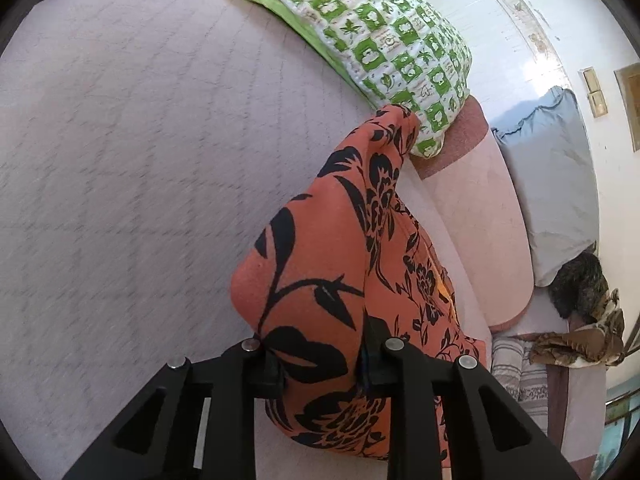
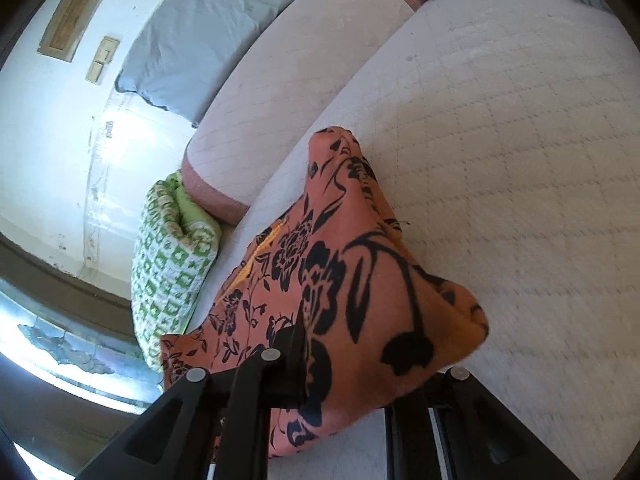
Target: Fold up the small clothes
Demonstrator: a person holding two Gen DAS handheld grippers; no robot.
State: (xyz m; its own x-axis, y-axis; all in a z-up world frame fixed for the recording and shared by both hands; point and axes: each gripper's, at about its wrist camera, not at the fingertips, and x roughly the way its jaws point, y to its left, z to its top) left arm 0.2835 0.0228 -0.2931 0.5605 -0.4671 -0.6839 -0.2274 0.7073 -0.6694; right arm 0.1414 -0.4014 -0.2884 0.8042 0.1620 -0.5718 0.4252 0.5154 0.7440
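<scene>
Orange cloth [image 1: 320, 264] with a black flower print is what we have bunched between both tools, lifted in a loose peak above the pale quilted mattress [image 1: 120, 140]. In the left wrist view, going from left to right, we see the bare mattress first, then the left gripper [image 1: 320, 364] with its black fingers pressed into the fabric from both sides, so we take it as clamped on the cloth. Past the garment's tip lies a green and white checked pillow [image 1: 400, 40], touching or just behind the fabric's top end; we cannot tell which. Further right come a pink bolster [image 1: 480, 208], a grey-blue pillow [image 1: 560, 184] against the white wall, and a brown patterned heap [image 1: 580, 332] at the edge. In the right wrist view, from left to right, we see the wall, the same checked pillow [image 2: 172, 264] and bolster [image 2: 288, 92], then the cloth [image 2: 360, 300] draped over the right gripper [image 2: 360, 372]. Its left finger shows against the fabric, while the right one is hidden under the fold, so we cannot tell how far it is closed. We see no basket, box or other container in either view.
</scene>
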